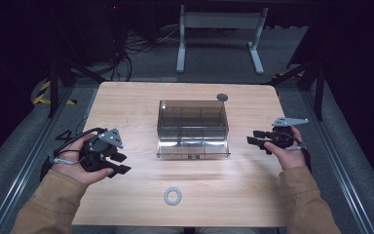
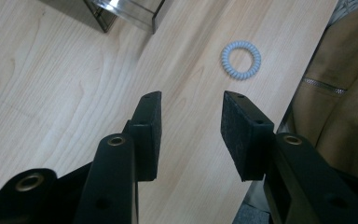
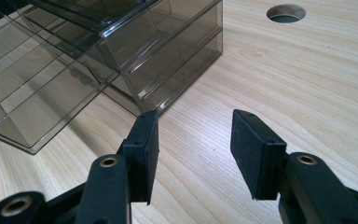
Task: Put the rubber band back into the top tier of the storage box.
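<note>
We see a smoky clear plastic box at the middle of the wooden surface, its drawer pulled out toward the person. A pale spiral hair tie lies flat near the surface's near edge, in front of the box and between the two hands. Our left tongs sit left of the box, well apart from it, jaws spread with nothing between them; in the left gripper view the hair tie lies just beyond them. Our right tongs are near the box's right side, jaws likewise spread and empty, aimed at its corner. A round hole sits behind the box.
</note>
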`<state>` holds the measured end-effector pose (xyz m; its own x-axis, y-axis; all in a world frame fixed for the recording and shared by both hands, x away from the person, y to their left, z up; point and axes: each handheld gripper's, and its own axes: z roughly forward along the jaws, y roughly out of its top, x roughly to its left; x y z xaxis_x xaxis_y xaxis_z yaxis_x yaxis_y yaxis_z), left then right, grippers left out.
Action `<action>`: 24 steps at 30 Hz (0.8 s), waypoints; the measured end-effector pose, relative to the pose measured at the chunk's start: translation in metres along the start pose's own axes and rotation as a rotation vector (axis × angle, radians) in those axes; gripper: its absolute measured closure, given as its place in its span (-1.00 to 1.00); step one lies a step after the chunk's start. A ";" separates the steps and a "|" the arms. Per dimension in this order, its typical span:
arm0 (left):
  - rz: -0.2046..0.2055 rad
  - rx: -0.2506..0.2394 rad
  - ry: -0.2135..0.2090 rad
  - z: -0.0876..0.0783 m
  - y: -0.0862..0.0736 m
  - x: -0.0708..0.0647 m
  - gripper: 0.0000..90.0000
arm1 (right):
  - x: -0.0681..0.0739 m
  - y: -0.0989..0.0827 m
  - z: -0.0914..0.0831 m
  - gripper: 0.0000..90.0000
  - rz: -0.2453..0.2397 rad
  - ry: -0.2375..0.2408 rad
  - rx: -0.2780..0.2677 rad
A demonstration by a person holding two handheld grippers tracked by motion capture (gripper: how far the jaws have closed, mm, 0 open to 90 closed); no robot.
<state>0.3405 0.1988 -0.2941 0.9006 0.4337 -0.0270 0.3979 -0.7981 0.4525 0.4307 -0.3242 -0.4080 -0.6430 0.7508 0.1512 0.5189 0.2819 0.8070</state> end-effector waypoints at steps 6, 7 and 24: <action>0.042 0.013 -0.014 0.003 0.016 -0.007 0.31 | 0.002 0.000 0.001 0.18 -0.006 0.005 0.003; 0.051 0.015 -0.021 0.004 0.019 -0.009 0.31 | 0.002 0.000 0.001 0.18 -0.003 0.005 0.004; 0.130 0.008 -0.090 0.024 0.056 -0.024 0.33 | 0.003 0.000 0.002 0.17 -0.006 0.010 0.005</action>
<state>0.3454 0.1336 -0.2897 0.9566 0.2874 -0.0481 0.2776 -0.8488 0.4499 0.4304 -0.3206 -0.4087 -0.6514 0.7433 0.1520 0.5178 0.2892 0.8051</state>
